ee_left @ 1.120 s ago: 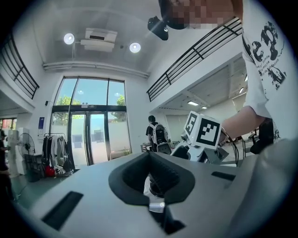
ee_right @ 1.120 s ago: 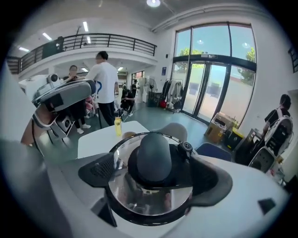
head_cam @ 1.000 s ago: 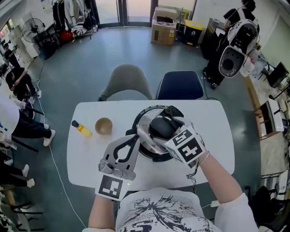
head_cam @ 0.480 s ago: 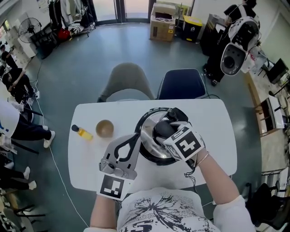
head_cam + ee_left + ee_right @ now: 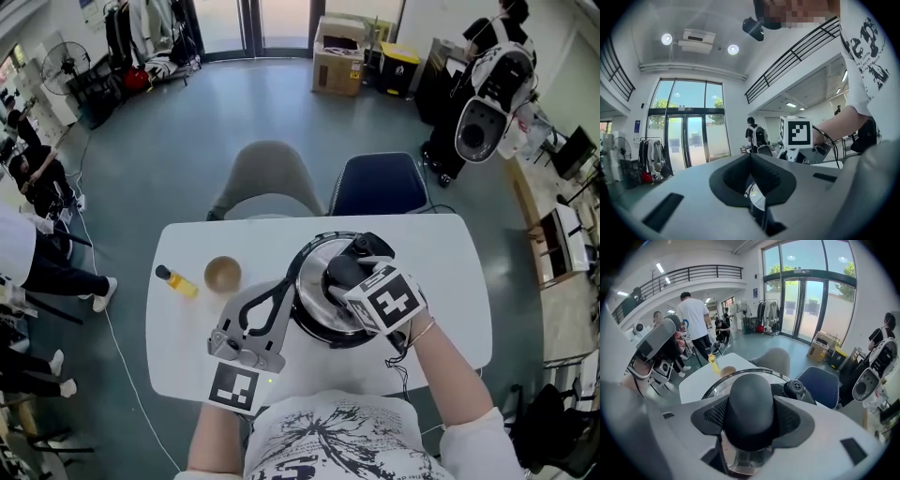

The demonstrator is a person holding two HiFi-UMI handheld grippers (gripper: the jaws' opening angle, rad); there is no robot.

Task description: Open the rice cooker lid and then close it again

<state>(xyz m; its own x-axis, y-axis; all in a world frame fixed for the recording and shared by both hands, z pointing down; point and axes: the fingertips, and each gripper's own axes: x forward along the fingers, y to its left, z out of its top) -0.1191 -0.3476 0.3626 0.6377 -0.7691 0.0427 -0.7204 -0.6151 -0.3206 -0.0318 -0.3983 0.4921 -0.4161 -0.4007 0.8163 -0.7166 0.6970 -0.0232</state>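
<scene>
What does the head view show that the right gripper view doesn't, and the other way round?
Only the head view shows the person's printed shirt and the marker cube on the right gripper. Only the right gripper view shows the balcony railing and, close up, the jaws, which have just been closing, pressed on the black knob. Both show the shiny lid, yellow bottle, cup, grey chair and blue chair.

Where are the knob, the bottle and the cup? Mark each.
knob (image 5: 751,401): right gripper view, its black dome.
bottle (image 5: 182,285): head view, its yellow body.
cup (image 5: 223,274): head view, its inside.
</scene>
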